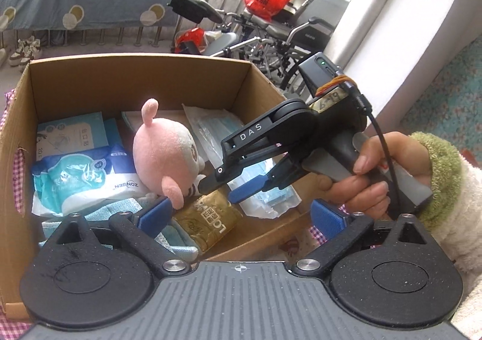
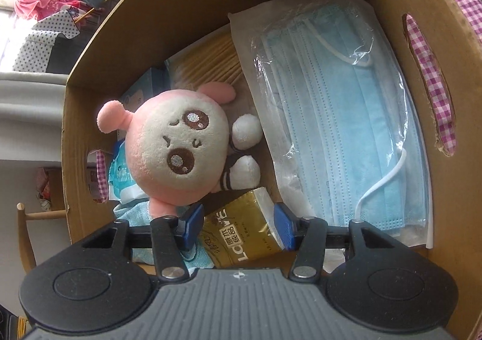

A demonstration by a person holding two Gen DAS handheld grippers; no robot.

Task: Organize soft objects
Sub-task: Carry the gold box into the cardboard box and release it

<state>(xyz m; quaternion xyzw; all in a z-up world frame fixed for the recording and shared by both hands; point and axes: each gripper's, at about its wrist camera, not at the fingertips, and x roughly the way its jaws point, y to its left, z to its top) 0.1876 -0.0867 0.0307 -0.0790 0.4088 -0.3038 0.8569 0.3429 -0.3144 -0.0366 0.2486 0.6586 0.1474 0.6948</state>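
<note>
Gold tissue pack point(image 2: 241, 237) lies in the cardboard box point(image 2: 90, 75) between my right gripper's point(image 2: 238, 228) spread fingers — ungripped, beside the pink plush point(image 2: 177, 147). My left gripper point(image 1: 241, 219) gapes wide, empty.

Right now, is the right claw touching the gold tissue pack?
Cannot tell. In the right wrist view the right claw flanks the gold tissue pack; neither contact nor gap shows.

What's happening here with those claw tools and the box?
A person holds a claw tool in each hand over a cardboard box of soft things. The right gripper is open around a gold tissue pack, beside a pink plush toy and bagged face masks. The left gripper waits open.
</note>
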